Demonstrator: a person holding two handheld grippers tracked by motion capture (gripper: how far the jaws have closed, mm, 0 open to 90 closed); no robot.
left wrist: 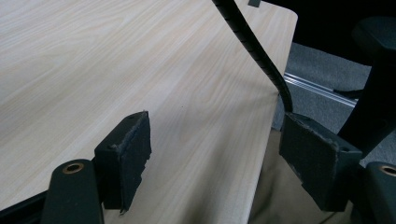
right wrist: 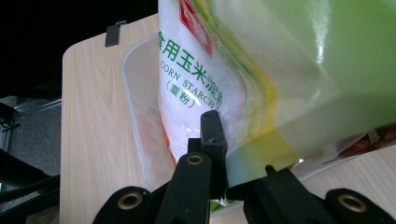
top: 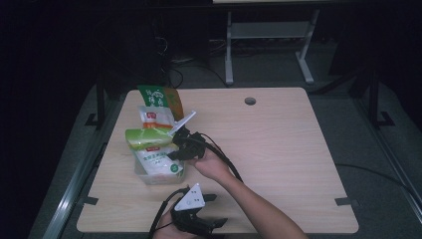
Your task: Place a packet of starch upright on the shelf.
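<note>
the right gripper (right wrist: 223, 154) is clenched on the edge of a white-and-green plastic pouch of corn starch (right wrist: 261, 84), which stands partly inside a clear plastic tub (top: 160, 175) near the left side of the pale wooden table (top: 278, 144) (more green and orange packets (top: 158, 102) lean behind it). the left gripper (left wrist: 215, 158) hangs released over the table's near edge, holding nothing.
</note>
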